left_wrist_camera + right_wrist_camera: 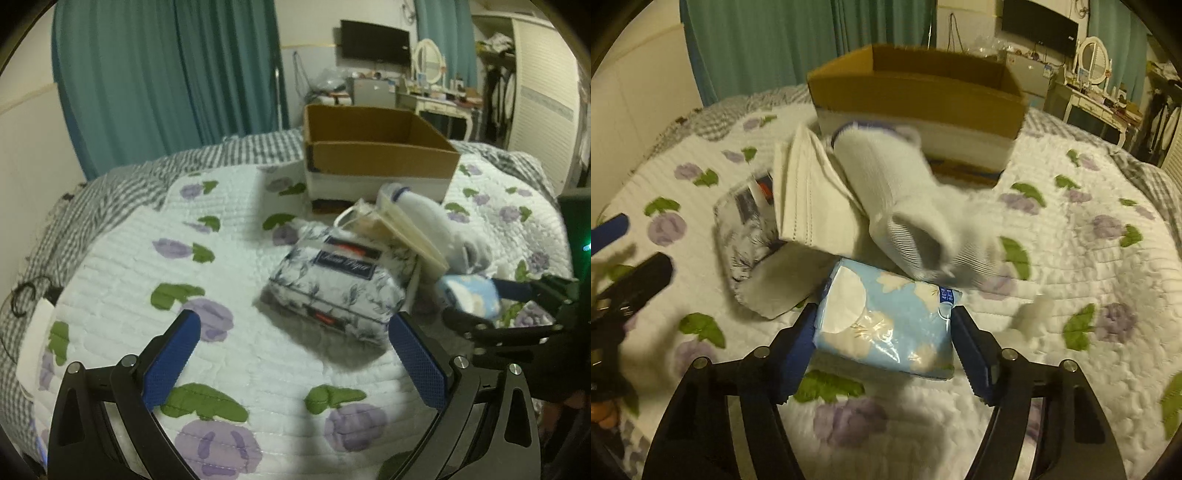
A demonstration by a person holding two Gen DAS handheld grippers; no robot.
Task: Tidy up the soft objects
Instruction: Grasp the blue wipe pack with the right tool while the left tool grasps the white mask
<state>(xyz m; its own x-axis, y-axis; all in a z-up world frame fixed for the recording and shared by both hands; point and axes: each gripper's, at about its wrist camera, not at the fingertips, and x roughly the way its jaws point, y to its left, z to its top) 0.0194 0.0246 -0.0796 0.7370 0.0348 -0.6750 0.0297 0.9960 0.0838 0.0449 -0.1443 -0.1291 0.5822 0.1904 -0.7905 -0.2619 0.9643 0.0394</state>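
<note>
My right gripper (884,332) is shut on a light blue tissue pack (886,317), held just above the quilt; the pack also shows in the left wrist view (471,295). A white sock (905,206) and a folded white face mask (809,199) lie tilted beyond it, blurred by motion. A floral tissue paper pack (332,288) lies under them on the quilt. My left gripper (295,354) is open and empty, just in front of the floral pack. An open cardboard box (376,147) stands further back on the bed.
The flowered quilt (147,258) covers the bed, with a grey checked blanket (110,184) at its far edge. Teal curtains (166,74), a dressing table with mirror (436,96) and a wardrobe (543,103) stand behind.
</note>
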